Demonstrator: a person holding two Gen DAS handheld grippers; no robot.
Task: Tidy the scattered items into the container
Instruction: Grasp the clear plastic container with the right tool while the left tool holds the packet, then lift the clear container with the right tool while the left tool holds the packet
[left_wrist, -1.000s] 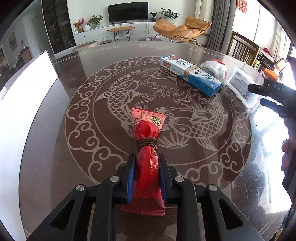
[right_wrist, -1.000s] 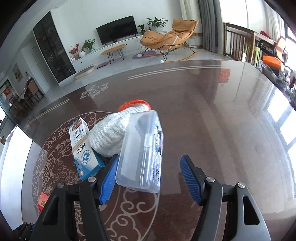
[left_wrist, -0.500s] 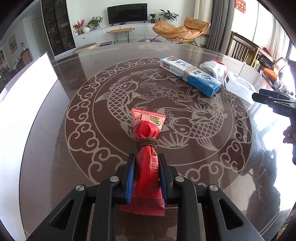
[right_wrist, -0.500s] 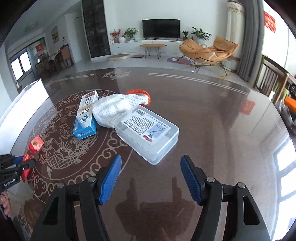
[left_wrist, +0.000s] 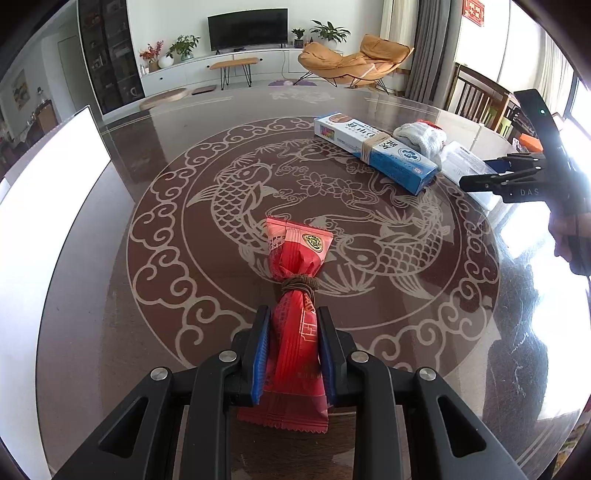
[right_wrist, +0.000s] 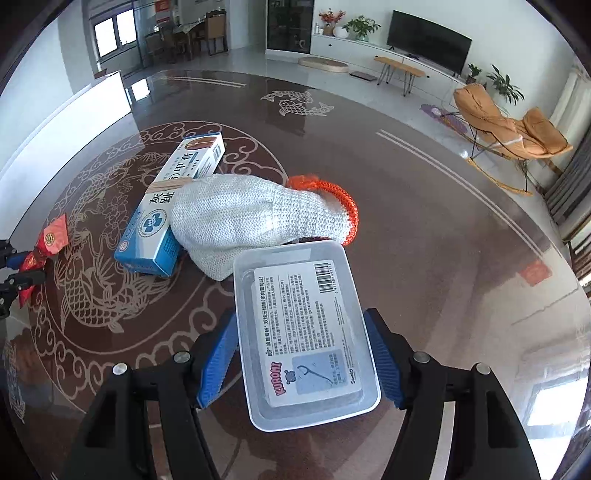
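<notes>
A red snack packet (left_wrist: 299, 251), tied round the middle with a brown band, lies on the table, and my left gripper (left_wrist: 294, 317) is shut on its near half. A clear plastic container (right_wrist: 295, 273) with a white label lies flat between the blue pads of my right gripper (right_wrist: 299, 332). The right jaws are closing along its two long walls; a thin gap still shows at the left pad. In the left wrist view the right gripper (left_wrist: 495, 173) stands at the far right over the container (left_wrist: 461, 162).
A white knitted glove (right_wrist: 240, 218) with an orange cuff leans against the container's far end. A blue and white carton (right_wrist: 177, 184) lies beside it. The round glass table (left_wrist: 92, 295) has a carp pattern. A white panel (left_wrist: 48, 177) stands at its left edge.
My right gripper has rolled and come down around the container, which now lies lengthwise between narrower jaws. The left gripper and the red packet have not moved.
</notes>
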